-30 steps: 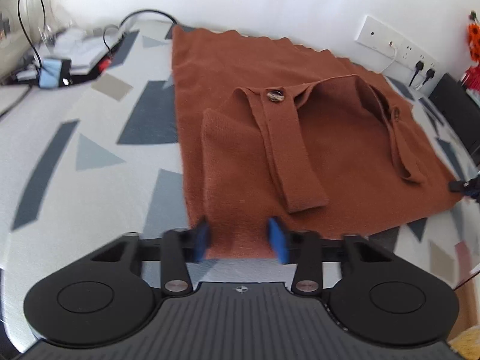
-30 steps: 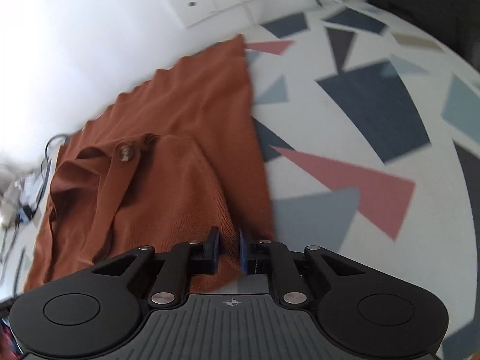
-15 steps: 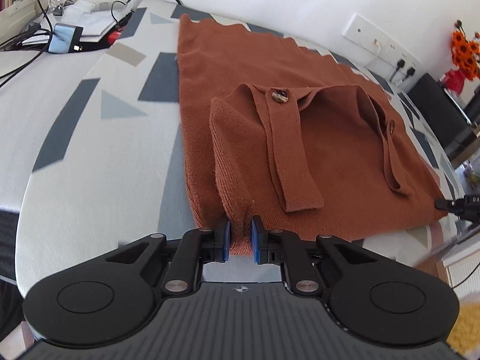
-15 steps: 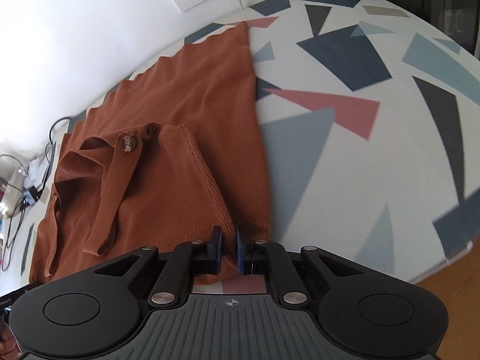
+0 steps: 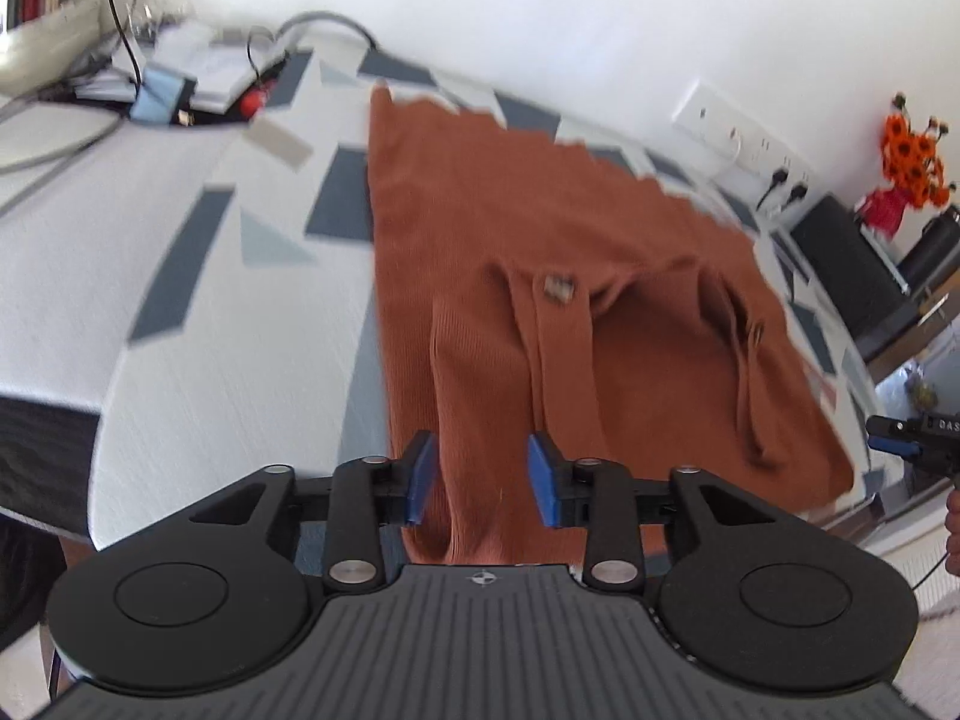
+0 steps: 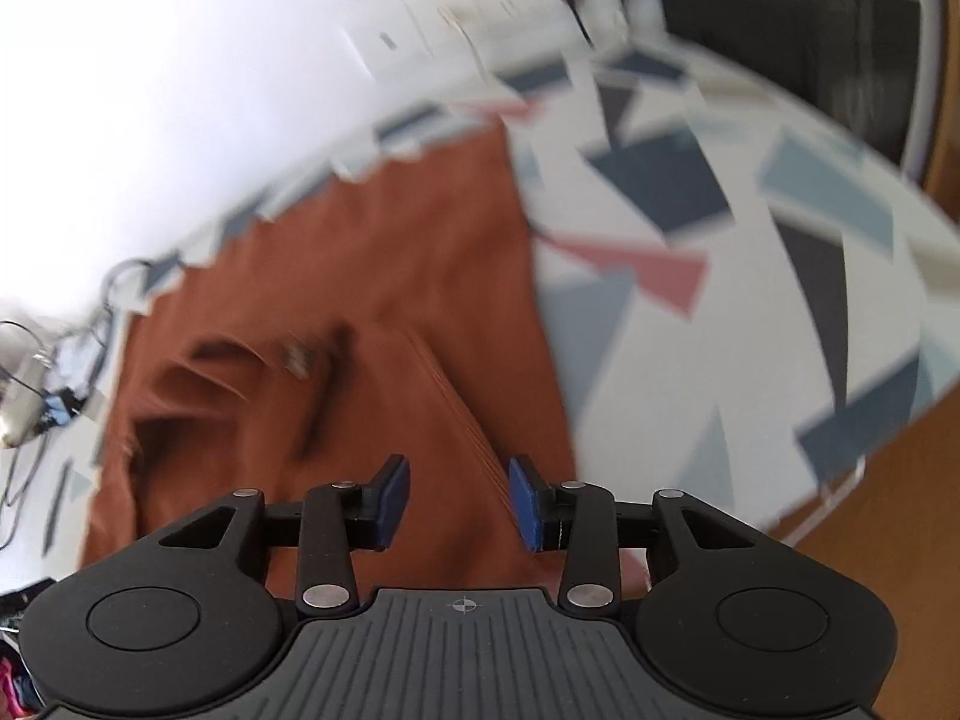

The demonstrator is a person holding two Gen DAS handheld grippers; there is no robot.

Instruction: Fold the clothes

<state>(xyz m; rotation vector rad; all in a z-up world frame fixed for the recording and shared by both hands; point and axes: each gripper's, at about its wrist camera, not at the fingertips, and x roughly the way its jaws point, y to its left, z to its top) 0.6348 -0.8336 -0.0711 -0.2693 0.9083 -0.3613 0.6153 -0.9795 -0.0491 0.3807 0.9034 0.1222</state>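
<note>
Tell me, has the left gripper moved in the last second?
Yes. The left gripper has pulled back from the wall sockets, its jaws have just been opening, and the brown garment lies loose between its pads.

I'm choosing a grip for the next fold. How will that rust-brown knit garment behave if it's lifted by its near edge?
Probably floppy: the rust-brown knit garment lies in soft folds on the patterned tabletop, so it should drape and sag. It looks thin and ribbed, so likely light and stretchy. Its loose buttoned straps would probably dangle and shift.
</note>
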